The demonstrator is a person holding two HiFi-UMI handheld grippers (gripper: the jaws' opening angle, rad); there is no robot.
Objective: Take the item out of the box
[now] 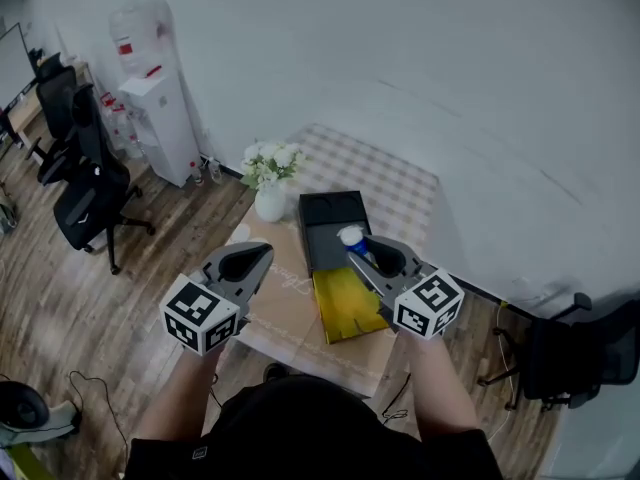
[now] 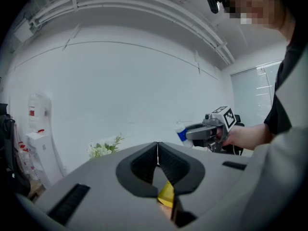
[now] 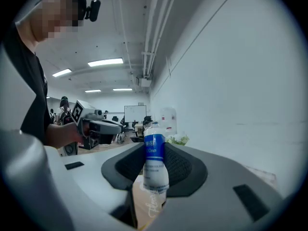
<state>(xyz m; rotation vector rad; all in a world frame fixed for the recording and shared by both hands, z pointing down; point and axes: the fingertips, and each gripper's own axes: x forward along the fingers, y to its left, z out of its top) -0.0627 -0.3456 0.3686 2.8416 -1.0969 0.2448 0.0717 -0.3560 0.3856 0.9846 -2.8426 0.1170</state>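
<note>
My right gripper [image 1: 362, 248] is shut on a small white bottle with a blue label [image 3: 155, 160], held upright between the jaws in the right gripper view. In the head view the bottle [image 1: 353, 238] hangs above the open black box [image 1: 330, 226], whose yellow lid [image 1: 347, 303] lies folded toward me. My left gripper [image 1: 258, 256] floats to the left of the box, its jaws closed together with nothing in them [image 2: 157, 154]. In the left gripper view the right gripper [image 2: 204, 131] and its bottle [image 2: 181, 132] show to the right.
A white vase of flowers [image 1: 270, 178] stands on the small table [image 1: 400, 183] beside the box. A water dispenser [image 1: 155, 93] and black office chairs [image 1: 90, 193] stand to the left; another chair [image 1: 585, 353] is at the right. A white wall runs behind.
</note>
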